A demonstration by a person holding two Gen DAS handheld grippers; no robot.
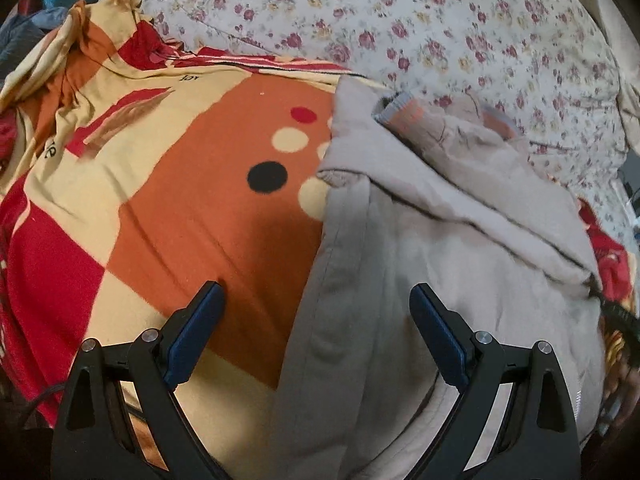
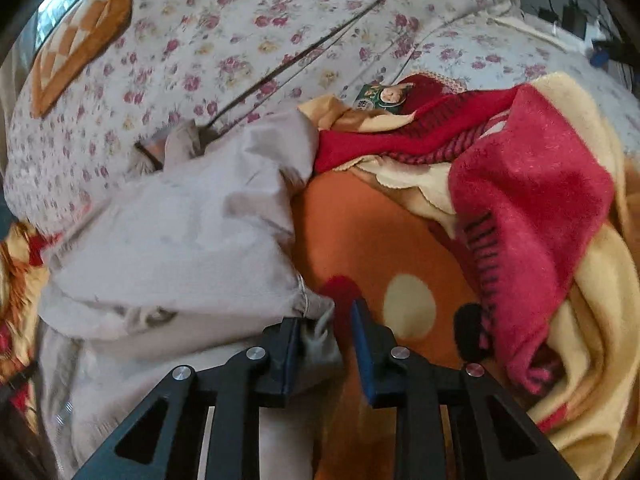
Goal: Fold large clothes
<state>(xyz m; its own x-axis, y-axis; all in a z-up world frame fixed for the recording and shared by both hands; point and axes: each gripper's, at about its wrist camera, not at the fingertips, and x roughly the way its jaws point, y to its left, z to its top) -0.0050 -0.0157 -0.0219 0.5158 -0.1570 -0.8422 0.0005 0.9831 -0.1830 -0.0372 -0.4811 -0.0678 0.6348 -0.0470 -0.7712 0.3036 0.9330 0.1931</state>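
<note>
A large beige jacket [image 1: 440, 240] lies on an orange, red and cream blanket [image 1: 180, 208], one part folded over the body. My left gripper [image 1: 316, 300] is open wide over the jacket's left edge, one finger above the blanket, the other above the jacket. In the right wrist view the jacket [image 2: 180, 232] lies at the left. My right gripper [image 2: 326, 320] is partly open, with a bunched corner of the jacket [image 2: 320, 340] lying between its fingers; I cannot tell if they press it.
A floral quilt [image 1: 400, 20] covers the bed behind the jacket. A red and cream blanket heap [image 2: 532, 208] is piled at the right, with a small green packet [image 2: 382, 98] on it. Dark clothes [image 1: 32, 28] lie at the far left.
</note>
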